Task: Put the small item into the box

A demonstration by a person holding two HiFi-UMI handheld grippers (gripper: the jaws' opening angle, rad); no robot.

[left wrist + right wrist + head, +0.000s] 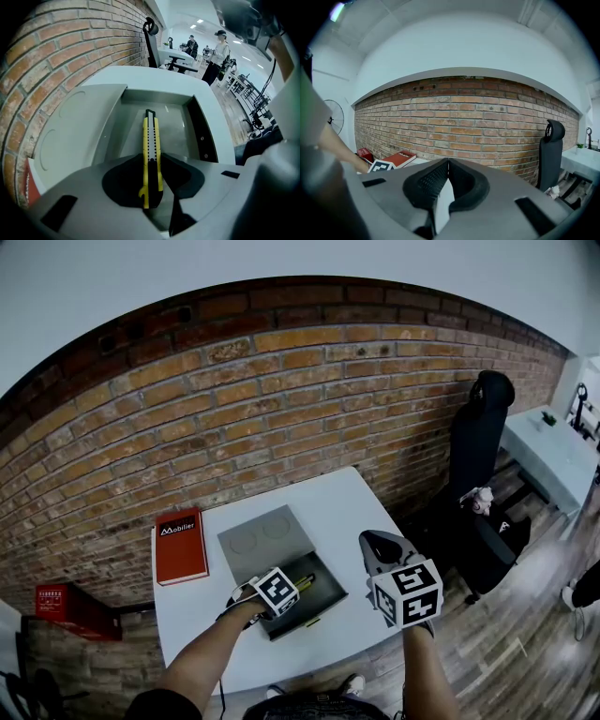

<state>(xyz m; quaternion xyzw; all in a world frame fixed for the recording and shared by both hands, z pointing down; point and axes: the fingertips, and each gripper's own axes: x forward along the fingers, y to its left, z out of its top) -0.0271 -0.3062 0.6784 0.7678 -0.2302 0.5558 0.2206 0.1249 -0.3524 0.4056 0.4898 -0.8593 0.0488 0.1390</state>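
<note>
Left gripper (pixel 152 161): clamped on the utility knife (pixel 150 136), which is held lengthwise over the open box (pixel 202 136) at frame centre, apparently for lowering in.
Right gripper (pixel 446 165): closed, empty, raised clear.

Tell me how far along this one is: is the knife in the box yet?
Done: the box is open, its lid lying flat beside it. In hand: the left gripper is clamped on the yellow knife, pointing it into the open box. Left: releasing it inside. The right gripper is shut, empty, and away from the box.
</note>
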